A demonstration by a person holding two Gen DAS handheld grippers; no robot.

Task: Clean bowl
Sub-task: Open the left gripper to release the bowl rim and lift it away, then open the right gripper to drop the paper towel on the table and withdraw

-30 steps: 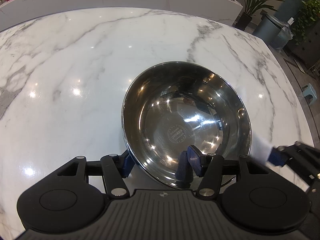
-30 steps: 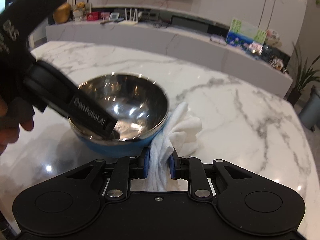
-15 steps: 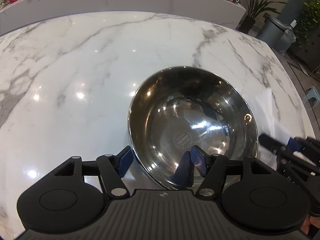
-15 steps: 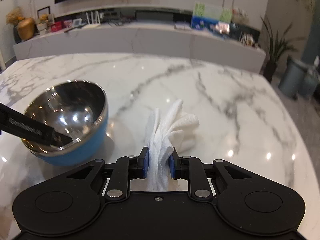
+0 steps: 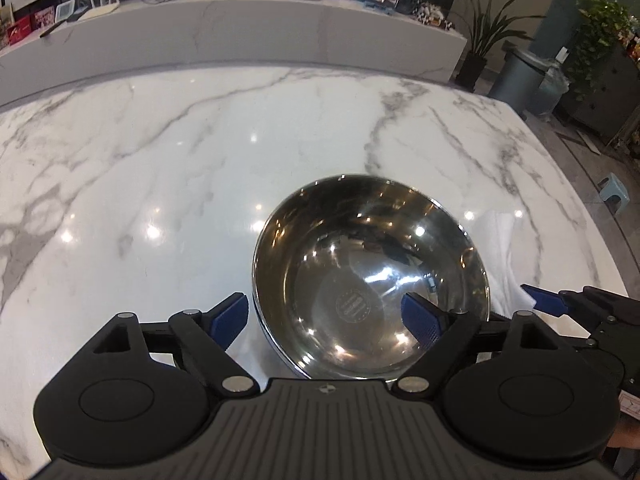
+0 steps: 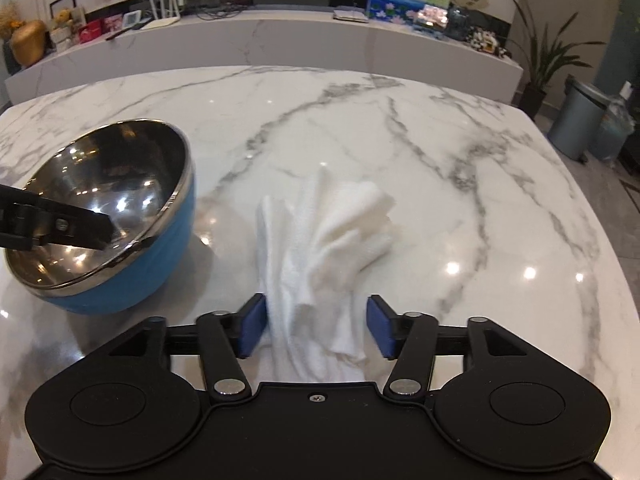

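Observation:
The steel bowl (image 5: 370, 276) with a blue outside (image 6: 140, 280) stands on the marble table (image 5: 160, 180). My left gripper (image 5: 324, 318) straddles its near rim, one pad outside and one inside. Its jaws are opening wide and neither pad presses on the rim. One of its fingers (image 6: 72, 230) shows inside the bowl in the right wrist view. A crumpled white cloth (image 6: 324, 240) lies on the table right of the bowl. My right gripper (image 6: 316, 328) is around the cloth's near end with its jaws opening and the pads off it. One of its fingers (image 5: 546, 305) shows beside the cloth (image 5: 500, 248).
The table's rounded edge (image 6: 600, 264) runs close on the right. Beyond it the floor holds a grey bin (image 6: 576, 120), potted plants (image 5: 484, 40) and a small stool (image 5: 614, 192). A long white counter (image 6: 280, 44) with pictures and ornaments stands behind the table.
The left jaws spread apart, letting go of the bowl's rim. The right jaws, shut on the cloth before, have come apart and the cloth has slumped onto the table. The right gripper shifted away from the bowl.

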